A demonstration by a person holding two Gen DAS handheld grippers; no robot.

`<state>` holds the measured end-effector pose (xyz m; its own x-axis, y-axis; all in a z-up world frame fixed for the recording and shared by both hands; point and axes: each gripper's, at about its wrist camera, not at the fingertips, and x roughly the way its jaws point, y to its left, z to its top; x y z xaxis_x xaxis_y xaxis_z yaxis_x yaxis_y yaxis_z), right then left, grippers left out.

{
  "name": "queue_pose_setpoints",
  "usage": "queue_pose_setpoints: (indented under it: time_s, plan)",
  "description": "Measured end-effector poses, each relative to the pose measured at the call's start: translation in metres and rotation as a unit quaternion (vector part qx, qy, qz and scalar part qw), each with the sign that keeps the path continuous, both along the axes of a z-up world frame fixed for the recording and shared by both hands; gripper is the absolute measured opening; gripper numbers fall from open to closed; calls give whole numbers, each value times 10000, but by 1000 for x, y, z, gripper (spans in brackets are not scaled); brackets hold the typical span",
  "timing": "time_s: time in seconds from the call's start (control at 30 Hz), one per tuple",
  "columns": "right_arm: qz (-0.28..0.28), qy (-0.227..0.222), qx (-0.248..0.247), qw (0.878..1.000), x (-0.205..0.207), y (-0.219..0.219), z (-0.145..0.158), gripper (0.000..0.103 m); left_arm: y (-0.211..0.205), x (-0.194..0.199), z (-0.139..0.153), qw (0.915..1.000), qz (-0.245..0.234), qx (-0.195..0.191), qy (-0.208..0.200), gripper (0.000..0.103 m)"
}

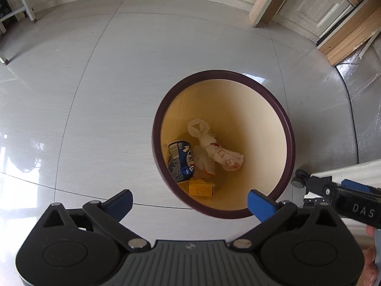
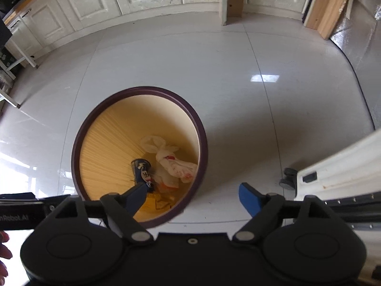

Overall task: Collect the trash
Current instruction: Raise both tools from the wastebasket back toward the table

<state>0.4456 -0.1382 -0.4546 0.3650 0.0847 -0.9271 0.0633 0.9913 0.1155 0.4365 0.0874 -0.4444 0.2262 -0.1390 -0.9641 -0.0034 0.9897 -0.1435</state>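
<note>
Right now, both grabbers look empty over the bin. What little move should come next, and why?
Probably lift both away and look around for more trash. The left gripper and right gripper have wide-open jaws holding nothing, while the blue can, knotted white bag and yellow box already lie inside the bin. No loose trash shows on the floor.

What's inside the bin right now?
Inside the bin: a knotted white bag, blue can, yellow box and clear wrapper. Anything beneath them is covered.
</note>
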Motion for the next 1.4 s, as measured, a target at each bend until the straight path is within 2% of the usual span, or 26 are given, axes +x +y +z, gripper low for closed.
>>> queue_pose_setpoints:
  time_s: [0.4, 0.73, 1.07, 1.4]
  plan:
    - [189, -270, -213, 9992, -31, 3, 30, 103, 6, -30, 30, 9997, 69, 198, -137, 103]
    - [230, -497, -310, 9980, -60, 2, 62, 103, 11, -59, 64, 9985, 220, 359, -364, 103]
    - [301, -996, -336, 9940, -95, 5, 111, 103, 26, -103, 119, 9935, 516, 398, -935, 103]
    - [449, -1894, -233, 9806, -136, 19, 182, 103, 42, -151, 188, 9792, 838, 414, -1798, 103]
